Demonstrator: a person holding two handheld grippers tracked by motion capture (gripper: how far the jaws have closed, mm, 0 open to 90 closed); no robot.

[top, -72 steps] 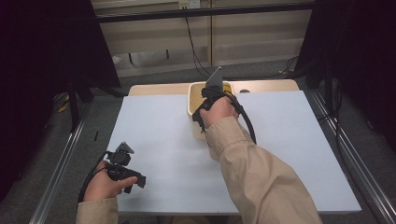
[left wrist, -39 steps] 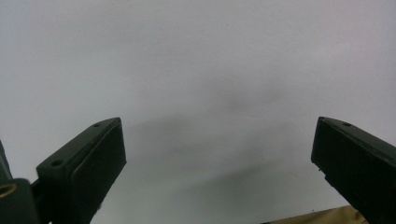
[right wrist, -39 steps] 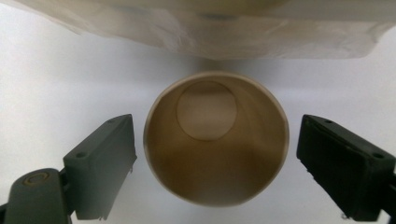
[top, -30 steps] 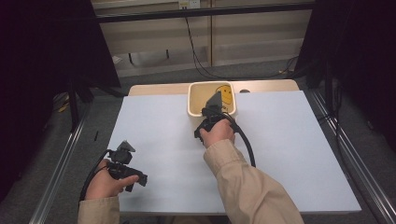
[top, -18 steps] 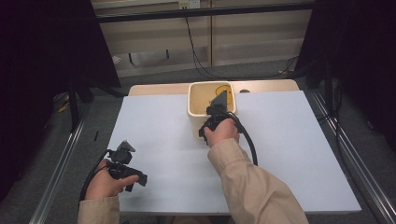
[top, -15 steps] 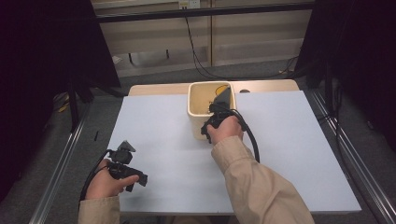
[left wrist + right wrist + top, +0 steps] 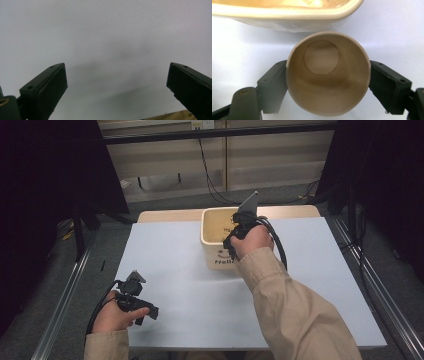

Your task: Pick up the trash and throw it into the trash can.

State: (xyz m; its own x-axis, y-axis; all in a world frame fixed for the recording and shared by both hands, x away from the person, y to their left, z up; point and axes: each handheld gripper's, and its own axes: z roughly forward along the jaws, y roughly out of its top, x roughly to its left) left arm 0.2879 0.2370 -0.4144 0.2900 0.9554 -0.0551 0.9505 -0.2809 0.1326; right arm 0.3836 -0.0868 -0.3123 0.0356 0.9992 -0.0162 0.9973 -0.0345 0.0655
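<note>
High view: broad pale tabletop (image 7: 190, 270) with bare surface across the near and left parts, its near edge cut off by the frame bottom; wooden strip along the far edge, metal rails down both sides, dark curtains beyond; cream tub (image 7: 216, 237) standing at the far middle, dark lettering on its near wall partly covered by the right sleeve; contents too dim to make out. Right hand-held gripper (image 7: 236, 227) raised at the tub's near right corner, grey plate on top, cable looping back along the forearm; its jaws and load hidden by the hand here. Left hand-held gripper (image 7: 142, 306) low at the near left corner, well apart from the tub, open tabletop all around it.

Left gripper view: left hand-held gripper (image 7: 115, 82) spread wide, nothing between the two black jaws; plain pale tabletop ahead, a sliver of wooden edge at the bottom right; outer jaw ends cut off by the frame.

Right gripper view: right hand-held gripper (image 7: 328, 82) clamped on a paper cup (image 7: 328, 77), one pad pressed to each side of the wall just below the rim, after closing in on it just now; cup mouth facing the camera, round base visible inside, empty; cup lifted clear of the tabletop, just beside the tub (image 7: 287, 12), whose rim runs along the top, cut off by the frame; tub's inside seen as a blurred yellowish strip, contents unclear.
</note>
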